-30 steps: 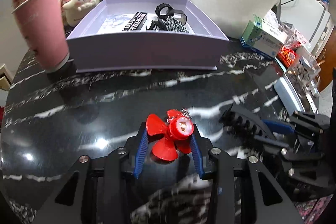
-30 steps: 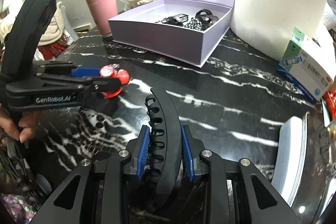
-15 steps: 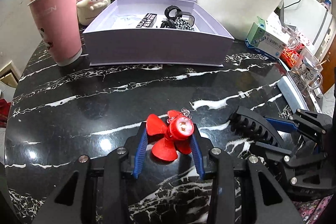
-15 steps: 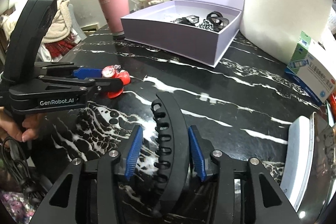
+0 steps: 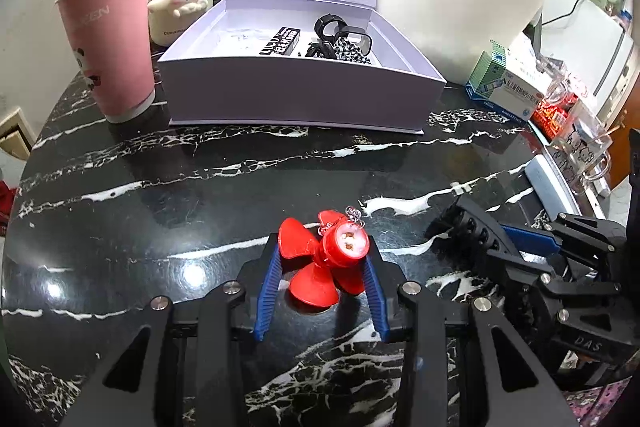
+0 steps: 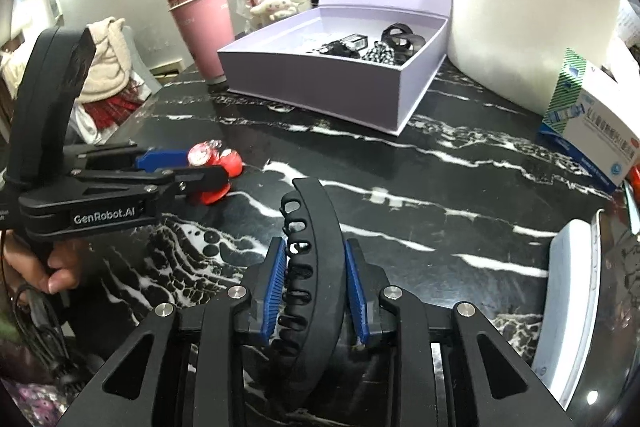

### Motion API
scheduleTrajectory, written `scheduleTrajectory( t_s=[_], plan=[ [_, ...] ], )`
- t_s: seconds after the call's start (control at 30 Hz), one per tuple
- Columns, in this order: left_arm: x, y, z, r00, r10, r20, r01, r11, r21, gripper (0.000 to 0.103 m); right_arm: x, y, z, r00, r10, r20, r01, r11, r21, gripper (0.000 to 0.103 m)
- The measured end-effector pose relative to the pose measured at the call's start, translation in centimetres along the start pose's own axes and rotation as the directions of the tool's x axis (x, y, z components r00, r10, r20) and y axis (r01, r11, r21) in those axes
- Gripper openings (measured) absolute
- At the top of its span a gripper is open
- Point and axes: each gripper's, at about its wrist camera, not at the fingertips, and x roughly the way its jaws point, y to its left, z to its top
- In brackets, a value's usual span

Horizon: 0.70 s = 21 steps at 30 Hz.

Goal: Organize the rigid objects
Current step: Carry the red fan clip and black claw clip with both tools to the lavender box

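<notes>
Marble table (image 5: 160,211) – box (image 5: 304,95) beyond | left tongs (image 5: 322,267) grip red fan (image 5: 320,263) | right tongs (image 6: 314,267) just closed, clamp hair claw (image 6: 316,251)

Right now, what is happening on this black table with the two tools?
A person holds a tool in each hand above the black marble table. The left tool is shut on a red flower-shaped keychain. The right tool has just been closing and its pads now press a black hair claw clip. The open lilac box, already holding small dark items, stands behind; neither thing is in it yet.
</notes>
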Motion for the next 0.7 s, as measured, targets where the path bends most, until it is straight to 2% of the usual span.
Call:
scheduleTrajectory(
  t_s=[0.5,0.7],
  plan=[
    [-2.2,-0.3,0.9,0.998,0.057,0.035,-0.057,0.998,0.016,0.038,-1.3,0.4,1.8,1.000,0.004,0.022,-0.003,0.999,-0.046,0.029],
    [-3.4,-0.4,1.7,0.993,0.102,0.058,-0.104,0.994,0.027,0.038,-3.0,1.1,2.8,0.998,-0.008,0.064,0.015,0.993,-0.118,0.029]
  ],
)
